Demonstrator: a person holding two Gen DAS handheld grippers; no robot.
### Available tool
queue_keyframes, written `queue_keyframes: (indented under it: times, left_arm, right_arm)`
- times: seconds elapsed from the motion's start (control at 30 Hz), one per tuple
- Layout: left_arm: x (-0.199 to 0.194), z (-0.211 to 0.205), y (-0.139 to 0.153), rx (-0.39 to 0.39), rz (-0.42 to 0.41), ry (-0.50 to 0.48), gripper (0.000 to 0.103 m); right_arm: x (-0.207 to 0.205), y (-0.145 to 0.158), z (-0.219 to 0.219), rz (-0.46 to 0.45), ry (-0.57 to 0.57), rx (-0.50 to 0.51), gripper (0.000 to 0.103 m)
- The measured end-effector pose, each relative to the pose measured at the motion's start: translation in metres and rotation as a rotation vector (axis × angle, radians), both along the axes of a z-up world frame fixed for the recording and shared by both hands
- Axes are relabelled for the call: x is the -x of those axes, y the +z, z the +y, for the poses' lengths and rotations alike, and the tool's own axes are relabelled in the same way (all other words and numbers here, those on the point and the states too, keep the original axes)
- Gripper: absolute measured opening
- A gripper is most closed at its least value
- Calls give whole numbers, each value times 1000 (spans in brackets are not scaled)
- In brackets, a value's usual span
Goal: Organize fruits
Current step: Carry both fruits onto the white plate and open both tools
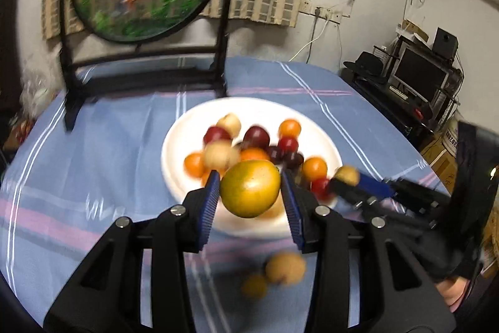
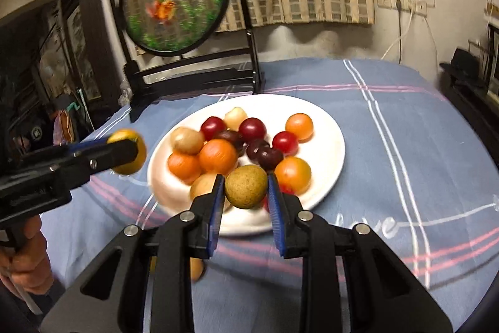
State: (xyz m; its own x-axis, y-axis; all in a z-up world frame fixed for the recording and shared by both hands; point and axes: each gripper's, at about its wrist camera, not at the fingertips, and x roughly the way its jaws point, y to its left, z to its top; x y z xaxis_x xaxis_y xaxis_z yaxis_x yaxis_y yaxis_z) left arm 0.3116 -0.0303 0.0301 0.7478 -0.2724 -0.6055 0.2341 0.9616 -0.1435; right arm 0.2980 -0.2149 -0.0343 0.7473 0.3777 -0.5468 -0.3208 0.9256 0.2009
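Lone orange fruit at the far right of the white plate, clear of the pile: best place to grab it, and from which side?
Grip the round orange fruit across its middle, coming from above and slightly from the right. It sits apart near the round white plate's far rim; the small red fruit crowds its near-left, so put the tongs' fingers left and right, in the open gaps.

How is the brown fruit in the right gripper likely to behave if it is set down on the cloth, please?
The brown fruit is round, so it will probably roll on the flat cloth. Its matte, speckled skin looks grippy rather than slippery. The right gripper spans it between narrow pads, so it seems small and likely light.
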Motion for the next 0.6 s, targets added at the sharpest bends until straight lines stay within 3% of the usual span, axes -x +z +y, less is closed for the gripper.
queue_keyframes:
  times: [0.23,0.27,0.3,0.33,0.37,0.4,0.5,0.6]
  left_arm:
    - [-70,-28,-9,-91,33,2,41]
    - [-74,-29,-12,-96,38,6,41]
    - [-79,-30,-15,-105,45,13,42]
    - [-80,-30,-17,-113,50,22,47]
    - [-80,-29,-17,-122,50,36,61]
    - [-78,-28,-15,-130,36,56,81]
    - [-60,-20,-3,-141,-37,99,83]
    - [-34,-10,8,-141,-57,120,94]
  right_arm:
    - [-44,-10,-2,23,18,-39,28]
    - [-46,-9,-2,20,21,-33,32]
    - [-47,-8,-1,12,19,-17,43]
    - [-46,-8,-1,4,15,-8,49]
    - [-44,-6,-1,-9,9,-4,61]
    - [-43,-5,-3,-22,6,-10,61]
    - [-38,1,-8,-18,19,-41,61]
    - [-26,10,-6,-28,23,-33,61]
